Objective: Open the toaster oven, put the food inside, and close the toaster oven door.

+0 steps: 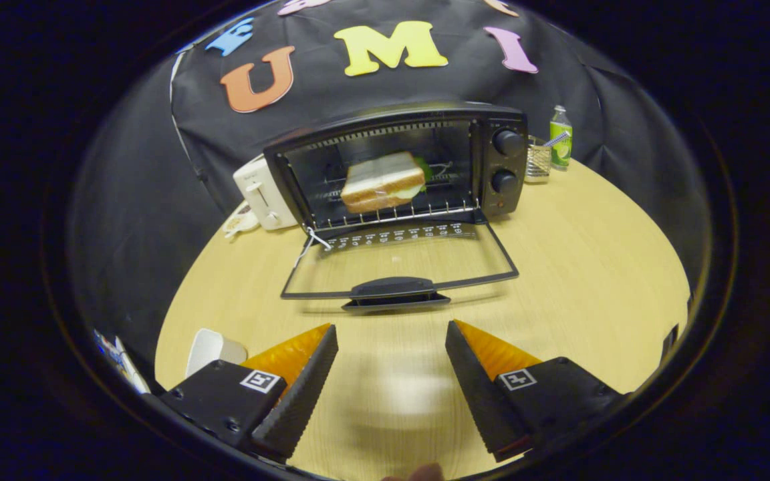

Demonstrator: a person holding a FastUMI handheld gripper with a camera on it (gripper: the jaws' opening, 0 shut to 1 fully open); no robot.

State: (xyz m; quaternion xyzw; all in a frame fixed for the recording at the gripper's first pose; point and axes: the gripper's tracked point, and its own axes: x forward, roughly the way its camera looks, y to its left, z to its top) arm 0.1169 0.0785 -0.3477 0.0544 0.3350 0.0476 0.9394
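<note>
A black toaster oven (pixel 498 160) stands at the back of the round wooden table (pixel 592 267). Its glass door (pixel 398 257) lies folded down flat toward me, with the door handle (pixel 395 289) at its near edge. A wrapped sandwich (pixel 382 182) with white bread and some green filling rests on the wire rack inside the oven. My gripper (pixel 392 337) hovers over the table a short way in front of the door handle. Its fingers stand wide apart and hold nothing.
A white pop-up toaster (pixel 263 194) sits left of the oven, with a small dish (pixel 239 219) before it. Right of the oven are a wire basket (pixel 537 160) and a green bottle (pixel 561 137). A white container (pixel 214 349) lies by the left finger.
</note>
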